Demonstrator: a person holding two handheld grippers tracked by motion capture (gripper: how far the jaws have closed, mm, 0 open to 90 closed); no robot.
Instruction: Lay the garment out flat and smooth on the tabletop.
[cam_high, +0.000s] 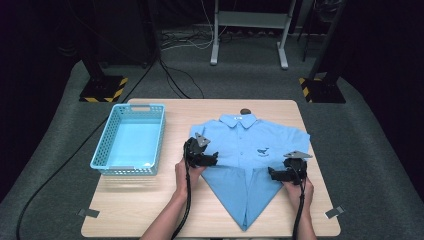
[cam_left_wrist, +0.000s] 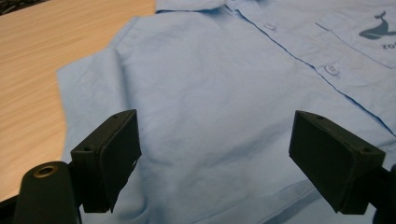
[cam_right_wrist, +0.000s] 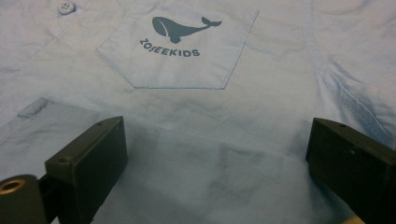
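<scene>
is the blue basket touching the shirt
Apart. The high view shows a strip of bare table between the basket and the shirt.

The blue shirt (cam_high: 252, 150) is matt woven cloth, lightly creased. The table (cam_high: 150, 200) looks like smooth light wood; the basket (cam_high: 131, 140) is perforated plastic.

Bench (cam_high: 150, 210): light wood top, rectangular. On it: blue shirt (cam_high: 250, 150), spread flat, lower sides folded to a point toward the near edge; empty light-blue basket (cam_high: 129, 140) at left, well apart from shirt.
</scene>
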